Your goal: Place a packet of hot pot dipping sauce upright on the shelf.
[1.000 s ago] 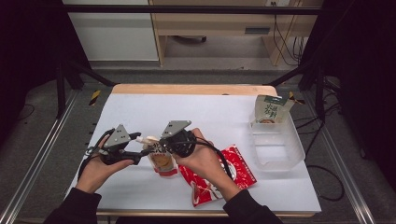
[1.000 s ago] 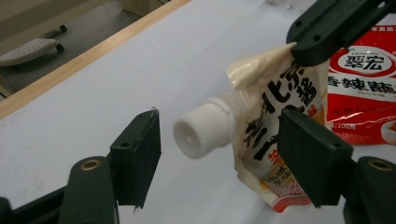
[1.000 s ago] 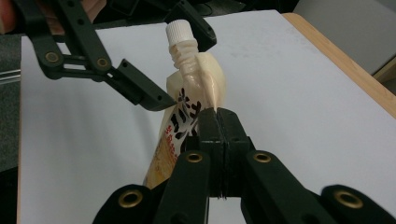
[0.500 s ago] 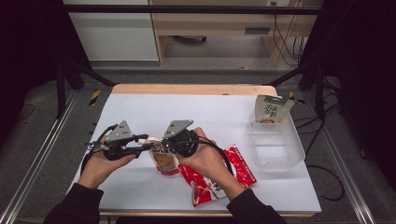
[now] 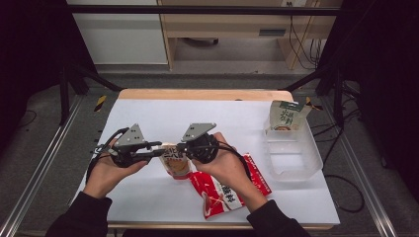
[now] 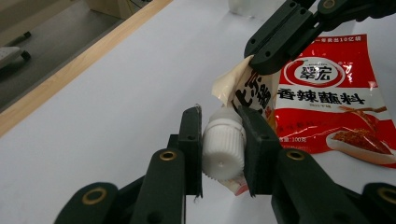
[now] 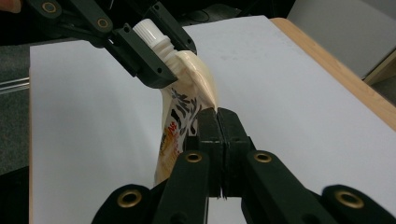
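Note:
A cream spouted pouch [image 5: 175,163] with a white screw cap [image 6: 223,149] hangs just above the white table between both grippers. My left gripper [image 5: 159,149] has just been closing its jaws, and its pads now press on the cap [image 7: 152,32] from both sides. My right gripper [image 5: 179,147] is shut on the pouch's top edge [image 7: 205,91] beside the spout. In the left gripper view the right gripper [image 6: 261,60] pinches the pouch [image 6: 254,93] from above. A red sachet [image 5: 225,190] lies flat under the right hand.
A clear plastic tub [image 5: 291,158] stands at the table's right side, with a green and white pouch [image 5: 285,116] leaning in its far end. The table's wooden far edge [image 5: 205,94] runs behind the white surface.
My left gripper has moved right to the pouch, risen slightly and closed on the white cap. The right gripper has kept its grip and its place.

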A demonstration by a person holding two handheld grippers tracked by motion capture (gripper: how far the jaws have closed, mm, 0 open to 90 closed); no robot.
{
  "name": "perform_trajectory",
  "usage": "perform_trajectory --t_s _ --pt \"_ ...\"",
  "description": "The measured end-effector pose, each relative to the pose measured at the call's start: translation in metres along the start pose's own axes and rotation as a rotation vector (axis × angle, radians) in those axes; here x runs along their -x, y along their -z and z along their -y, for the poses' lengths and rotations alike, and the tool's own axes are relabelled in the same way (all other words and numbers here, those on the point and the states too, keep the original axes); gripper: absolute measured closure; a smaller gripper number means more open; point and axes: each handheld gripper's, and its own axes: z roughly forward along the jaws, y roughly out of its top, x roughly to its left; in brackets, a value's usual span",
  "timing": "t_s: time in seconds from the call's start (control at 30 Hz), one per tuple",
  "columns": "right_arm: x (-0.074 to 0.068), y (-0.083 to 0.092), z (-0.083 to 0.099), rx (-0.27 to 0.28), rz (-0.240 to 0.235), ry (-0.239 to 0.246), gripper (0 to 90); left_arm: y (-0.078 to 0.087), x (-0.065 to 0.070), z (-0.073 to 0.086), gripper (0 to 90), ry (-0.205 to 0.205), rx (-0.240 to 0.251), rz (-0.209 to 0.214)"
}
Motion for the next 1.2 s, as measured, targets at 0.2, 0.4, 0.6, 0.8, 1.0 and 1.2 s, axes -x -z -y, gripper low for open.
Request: perform_trajectory --t_s 0.2,0.4,0.6,0.8,1.0,1.2 --pt "0.004 0.013 -0.006 -0.005 0.006 0.008 89.6 0.002 0.001 -0.015 72.3 -0.027 0.010 0.020" --pt "0.009 0.026 -0.004 -0.027 0.009 0.009 88.5 -0.001 0.008 -0.031 73.1 -0.065 0.011 0.043" --pt "0.015 0.037 0.000 -0.049 0.017 0.017 88.1 -0.010 0.012 -0.042 73.3 -0.078 0.006 0.070" --pt "0.021 0.047 0.002 -0.069 0.027 0.013 84.7 -0.015 0.013 -0.054 73.5 -0.099 -0.006 0.087" --pt "0.029 0.054 0.001 -0.106 0.054 0.048 68.9 -0.019 0.016 -0.060 73.7 -0.133 -0.025 0.084" --pt "0.036 0.059 -0.005 -0.213 0.071 0.155 45.7 -0.022 0.015 -0.062 73.7 -0.151 -0.029 0.088"
